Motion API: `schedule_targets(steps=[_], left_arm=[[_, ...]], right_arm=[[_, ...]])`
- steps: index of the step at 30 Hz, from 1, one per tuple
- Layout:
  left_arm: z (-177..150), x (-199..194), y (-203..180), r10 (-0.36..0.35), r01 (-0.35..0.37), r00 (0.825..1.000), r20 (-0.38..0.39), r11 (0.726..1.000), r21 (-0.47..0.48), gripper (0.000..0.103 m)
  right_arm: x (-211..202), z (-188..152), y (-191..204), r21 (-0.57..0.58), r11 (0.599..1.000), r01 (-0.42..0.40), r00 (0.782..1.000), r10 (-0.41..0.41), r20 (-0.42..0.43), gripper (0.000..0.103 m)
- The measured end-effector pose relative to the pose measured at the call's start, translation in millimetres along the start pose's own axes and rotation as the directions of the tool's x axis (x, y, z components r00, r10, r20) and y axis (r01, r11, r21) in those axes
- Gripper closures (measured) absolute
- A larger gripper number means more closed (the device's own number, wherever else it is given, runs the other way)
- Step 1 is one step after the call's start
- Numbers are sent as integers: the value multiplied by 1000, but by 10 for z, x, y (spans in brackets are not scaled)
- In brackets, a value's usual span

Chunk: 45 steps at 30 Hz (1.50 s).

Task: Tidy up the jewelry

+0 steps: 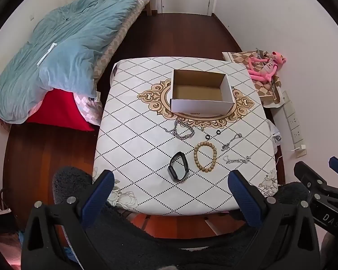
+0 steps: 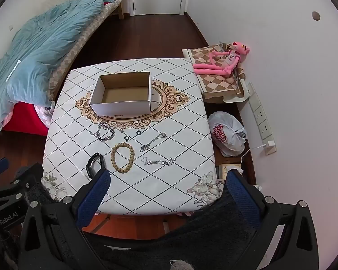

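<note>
Closest to the lens are the two sets of tongs, both spread wide with nothing between the blue pads: the left gripper [image 1: 171,193] hangs above the near edge of the table [image 1: 128,148], and the right gripper [image 2: 166,191] does the same a bit further over, with its left pad covering part of the black smart band [image 2: 93,164] in its own view. All the jewelry is laid out loose on the diamond-pattern tablecloth, in front of the cardboard box [image 1: 201,92], which sits open on the gold medallion print with only its bare brown floor showing. The smart band [image 1: 178,166] is the nearest piece, and just beside it on the right is the wooden bead bracelet [image 1: 205,156], a closed loop lying flat. Right of that is a thin silver chain bracelet [image 1: 236,159] stretched sideways, and another silver chain [image 1: 231,141] lies diagonally a little further back. Two small black rings [image 1: 213,134] sit between the beads and the box, apart from each other, and a chunky silver curb chain [image 1: 180,130] is bunched up just in front of the box's left corner. Off the table there's a bed with a blue duvet [image 1: 63,60], a pink plush toy [image 2: 223,60] on a checkered cloth by the wall, and a tied plastic bag [image 2: 227,132] on the floor.
</note>
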<state>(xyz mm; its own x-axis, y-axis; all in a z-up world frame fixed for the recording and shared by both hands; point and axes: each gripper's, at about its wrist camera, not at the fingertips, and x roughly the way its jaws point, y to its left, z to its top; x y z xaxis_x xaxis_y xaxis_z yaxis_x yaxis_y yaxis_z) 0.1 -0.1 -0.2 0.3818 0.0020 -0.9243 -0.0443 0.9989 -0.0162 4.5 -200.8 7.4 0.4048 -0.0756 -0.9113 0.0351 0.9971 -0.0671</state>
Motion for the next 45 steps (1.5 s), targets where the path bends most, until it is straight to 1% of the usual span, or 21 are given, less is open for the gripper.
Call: schedule_targets(steps=[2, 18, 20, 29, 38, 45], left_arm=[[-1, -1, -2, -1, 1, 1000, 0, 1000, 1, 0], [0, -63, -112, -3, 3, 1000, 3, 1000, -2, 0], [-20, -39, -72, -6, 6, 1000, 8, 1000, 3, 0], [1, -86, -139, -7, 7, 1000, 18, 1000, 6, 0], [59, -133, -118, -6, 6, 1000, 20, 1000, 13, 0], [41, -119, -76, -12, 11, 1000, 23, 1000, 12, 0]], right_arm=[[-2, -3, -7, -6, 1000, 16, 1000, -16, -3, 0], [-12, -1, -20, -3, 1000, 13, 1000, -13, 1, 0], [-21, -4, -26, -2, 1000, 12, 1000, -12, 2, 0], [-30, -2, -43, 3, 1000, 18, 1000, -18, 9, 0], [-68, 14, -63, -1, 1000, 18, 1000, -18, 13, 0], [-80, 33, -70, -1, 1000, 16, 1000, -16, 15, 0]])
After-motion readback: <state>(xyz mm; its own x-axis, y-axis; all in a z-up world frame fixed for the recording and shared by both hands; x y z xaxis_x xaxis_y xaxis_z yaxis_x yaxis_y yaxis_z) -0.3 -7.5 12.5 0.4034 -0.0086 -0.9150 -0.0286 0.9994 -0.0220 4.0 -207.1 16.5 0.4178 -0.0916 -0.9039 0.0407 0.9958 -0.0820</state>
